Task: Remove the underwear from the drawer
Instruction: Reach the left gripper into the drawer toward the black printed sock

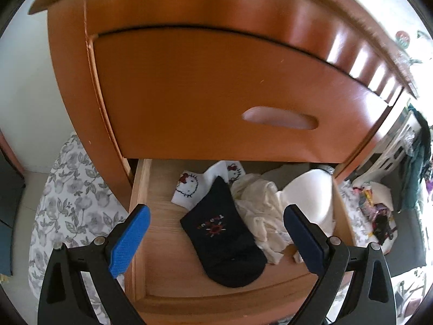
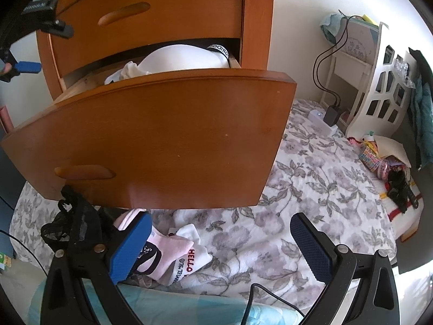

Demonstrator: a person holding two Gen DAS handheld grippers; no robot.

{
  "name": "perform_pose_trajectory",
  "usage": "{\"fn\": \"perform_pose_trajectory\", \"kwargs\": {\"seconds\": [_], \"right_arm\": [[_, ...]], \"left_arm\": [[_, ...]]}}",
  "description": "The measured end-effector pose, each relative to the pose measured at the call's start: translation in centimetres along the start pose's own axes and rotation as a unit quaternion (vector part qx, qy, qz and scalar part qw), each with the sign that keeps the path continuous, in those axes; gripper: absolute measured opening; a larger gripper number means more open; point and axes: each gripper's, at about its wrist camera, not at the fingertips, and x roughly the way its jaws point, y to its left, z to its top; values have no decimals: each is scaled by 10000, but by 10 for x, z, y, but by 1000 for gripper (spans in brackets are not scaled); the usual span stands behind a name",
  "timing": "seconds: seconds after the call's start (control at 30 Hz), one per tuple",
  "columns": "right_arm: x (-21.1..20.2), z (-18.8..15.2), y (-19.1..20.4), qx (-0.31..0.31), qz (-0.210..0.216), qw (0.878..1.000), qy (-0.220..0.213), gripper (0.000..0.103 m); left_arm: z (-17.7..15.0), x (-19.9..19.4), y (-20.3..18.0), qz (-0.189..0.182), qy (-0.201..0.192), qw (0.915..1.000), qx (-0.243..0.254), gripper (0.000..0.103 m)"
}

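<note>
The wooden drawer (image 1: 140,189) stands pulled out. Inside lie a black sock (image 1: 224,233), a white cartoon-cat sock (image 1: 186,187), crumpled cream underwear (image 1: 259,208) and a white bra cup (image 1: 314,189). My left gripper (image 1: 216,238) hovers open above the drawer, its fingers either side of the black sock, holding nothing. In the right wrist view the drawer front (image 2: 162,140) fills the middle, with the white cup (image 2: 184,57) showing over its top. My right gripper (image 2: 220,243) is open and empty below the drawer, over the floral bedspread (image 2: 311,189). The left gripper's blue fingertip (image 2: 27,67) shows at the far left.
A shut drawer with a recessed handle (image 1: 278,117) sits above the open one. On the bedspread lie black lace underwear (image 2: 67,222) and pink and white socks (image 2: 176,254). A white bedside shelf (image 2: 365,75), a charger (image 2: 331,115) and a pile of toys (image 2: 389,168) stand to the right.
</note>
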Motion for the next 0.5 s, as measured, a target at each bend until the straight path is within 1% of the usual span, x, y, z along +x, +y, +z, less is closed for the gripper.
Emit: {"fn": "perform_pose_trajectory", "kwargs": {"seconds": [0.13, 0.17, 0.2, 0.23, 0.3, 0.37, 0.5], "right_arm": [[2, 0, 0, 1, 17, 10000, 43, 103], [3, 0, 1, -5, 19, 10000, 58, 103], [4, 1, 1, -11, 24, 10000, 78, 103], [5, 1, 1, -17, 29, 9999, 99, 103], [6, 1, 1, -24, 36, 9999, 133, 103], [7, 1, 2, -25, 50, 9998, 165, 103], [9, 2, 1, -8, 73, 9998, 202, 103]], "left_arm": [[6, 17, 4, 11, 216, 9998, -20, 99], [8, 23, 6, 11, 331, 9994, -38, 99], [10, 30, 7, 54, 543, 9985, -82, 99], [12, 40, 10, 116, 843, 9962, -192, 99], [14, 53, 14, 27, 1180, 9921, -429, 99], [15, 63, 15, -49, 1354, 9894, -532, 99], [20, 85, 13, 38, 1655, 9850, -490, 98]]}}
